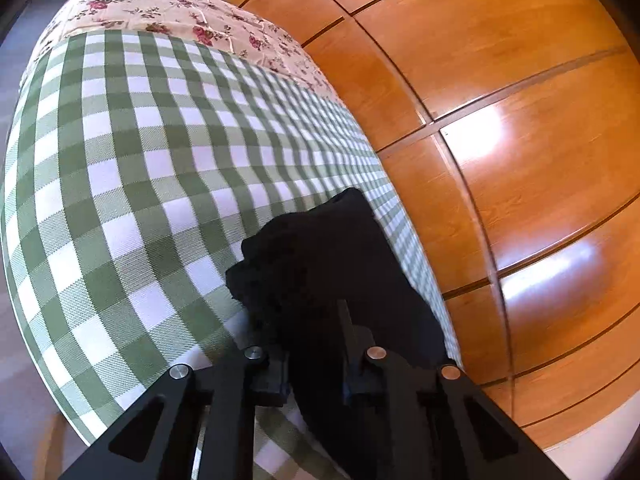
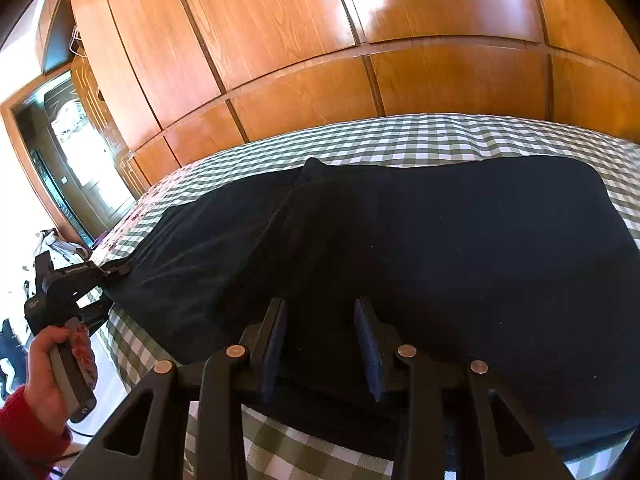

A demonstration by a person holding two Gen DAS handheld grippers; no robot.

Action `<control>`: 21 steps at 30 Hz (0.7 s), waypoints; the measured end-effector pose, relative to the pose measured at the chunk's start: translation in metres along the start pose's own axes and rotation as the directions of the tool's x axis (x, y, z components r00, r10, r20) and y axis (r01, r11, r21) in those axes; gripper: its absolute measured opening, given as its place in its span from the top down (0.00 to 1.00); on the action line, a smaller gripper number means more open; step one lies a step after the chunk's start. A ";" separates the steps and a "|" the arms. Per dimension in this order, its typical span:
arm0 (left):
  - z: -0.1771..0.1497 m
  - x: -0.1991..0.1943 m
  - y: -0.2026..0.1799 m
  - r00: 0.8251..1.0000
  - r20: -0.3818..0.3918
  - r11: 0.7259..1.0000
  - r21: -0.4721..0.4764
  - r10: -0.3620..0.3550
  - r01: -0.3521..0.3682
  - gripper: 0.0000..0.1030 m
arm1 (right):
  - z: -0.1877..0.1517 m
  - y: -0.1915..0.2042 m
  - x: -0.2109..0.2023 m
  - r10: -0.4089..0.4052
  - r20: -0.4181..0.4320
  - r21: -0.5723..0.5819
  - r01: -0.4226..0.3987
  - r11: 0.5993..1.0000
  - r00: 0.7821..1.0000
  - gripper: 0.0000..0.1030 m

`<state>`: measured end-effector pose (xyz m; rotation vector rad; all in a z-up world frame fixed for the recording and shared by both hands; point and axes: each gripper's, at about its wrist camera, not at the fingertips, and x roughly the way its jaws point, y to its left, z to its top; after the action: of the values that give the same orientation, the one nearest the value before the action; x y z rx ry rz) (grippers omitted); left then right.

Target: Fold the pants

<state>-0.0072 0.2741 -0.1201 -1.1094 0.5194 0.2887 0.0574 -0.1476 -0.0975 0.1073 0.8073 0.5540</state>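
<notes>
Green-and-white checked bedcover, floral quilt at its far end, glossy wooden wardrobe panels, doorway

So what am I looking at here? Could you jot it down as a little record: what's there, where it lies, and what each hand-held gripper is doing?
garment: dark pants, spread flat
surface: bed with green checked cover
backdrop: wooden wardrobe behind the bed
left hand-held gripper: shut on the pants' edge, at the left in the right wrist view
right hand-held gripper: fingers astride the near edge of the pants; grip unclear
person: hand in a red sleeve holds the left handle
</notes>
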 end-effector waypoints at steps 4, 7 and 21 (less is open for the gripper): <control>0.002 -0.013 -0.024 0.999 0.023 0.995 0.092 -0.037 0.034 0.86 | 0.000 -0.001 0.000 0.005 -0.002 0.009 -0.005 1.000 1.000 0.64; 0.004 -0.026 -0.049 0.993 0.034 0.984 0.144 -0.112 0.106 0.86 | 0.001 -0.002 0.000 0.004 -0.001 0.015 -0.004 1.000 1.000 0.64; -0.032 -0.068 -0.194 0.929 -0.066 0.794 0.499 -0.365 0.347 0.86 | 0.006 -0.032 -0.050 0.054 0.094 0.097 -0.064 0.993 0.994 0.57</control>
<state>0.0182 0.1648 0.0550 -0.6638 0.3153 -0.1606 0.0476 -0.2001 -0.0702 0.2476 0.7451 0.5605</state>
